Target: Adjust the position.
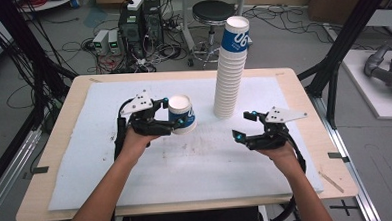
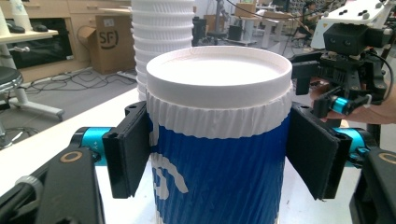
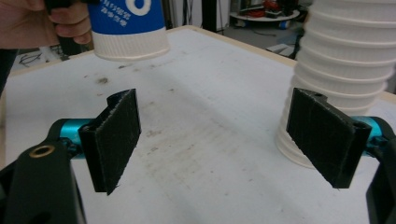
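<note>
The top cup of the stack [image 1: 230,64], beyond and between the two grippers, bore large white figures reading about "06" on its blue band. Far left of the left gripper's jaws, a cardboard box [image 2: 111,43] was marked "SF" in black

Left gripper view: the blue paper cup [image 2: 219,154] is cut off by the bottom edge, so its base and any contact with the table cannot be determined. Its printed white marking is partly covered by the near jaw pad and is illegible. The stack of paper cups [image 2: 161,32] behind it is cut off at the top edge and hidden below by the cup.

Right gripper view: the cup's upper half is cut off by the top edge; the person's left hand [image 3: 44,23] is likewise cropped. The stack's top lies out of frame.

High view: the forearms are cut off at the bottom edge.
</note>
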Action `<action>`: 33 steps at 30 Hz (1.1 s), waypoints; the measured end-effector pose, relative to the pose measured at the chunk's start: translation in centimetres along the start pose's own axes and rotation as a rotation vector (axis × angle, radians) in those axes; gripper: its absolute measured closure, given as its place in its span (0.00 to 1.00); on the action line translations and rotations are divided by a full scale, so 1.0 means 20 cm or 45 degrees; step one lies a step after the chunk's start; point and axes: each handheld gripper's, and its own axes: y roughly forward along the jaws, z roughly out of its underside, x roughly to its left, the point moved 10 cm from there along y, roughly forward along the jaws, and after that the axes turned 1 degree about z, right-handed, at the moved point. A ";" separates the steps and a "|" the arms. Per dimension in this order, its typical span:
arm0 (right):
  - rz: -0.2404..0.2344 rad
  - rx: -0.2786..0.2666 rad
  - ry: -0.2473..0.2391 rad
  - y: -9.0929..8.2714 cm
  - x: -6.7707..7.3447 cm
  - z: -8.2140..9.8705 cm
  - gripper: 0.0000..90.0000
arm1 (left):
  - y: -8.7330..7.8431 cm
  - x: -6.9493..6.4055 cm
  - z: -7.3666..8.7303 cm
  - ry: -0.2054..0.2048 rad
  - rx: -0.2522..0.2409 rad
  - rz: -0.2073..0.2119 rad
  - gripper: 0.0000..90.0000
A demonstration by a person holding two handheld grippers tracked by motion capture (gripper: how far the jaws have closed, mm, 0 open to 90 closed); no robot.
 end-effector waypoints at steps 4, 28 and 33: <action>-0.039 -0.017 -0.005 0.02 0.05 -0.01 0.20 | 0.02 -0.04 0.02 0.003 0.004 0.019 0.31; -0.250 -0.023 -0.029 0.28 0.27 -0.04 0.21 | 0.23 -0.26 0.03 0.005 -0.005 0.220 0.31; -0.273 0.012 -0.091 0.26 0.27 -0.03 0.33 | 0.23 -0.26 0.04 -0.001 0.023 0.245 0.31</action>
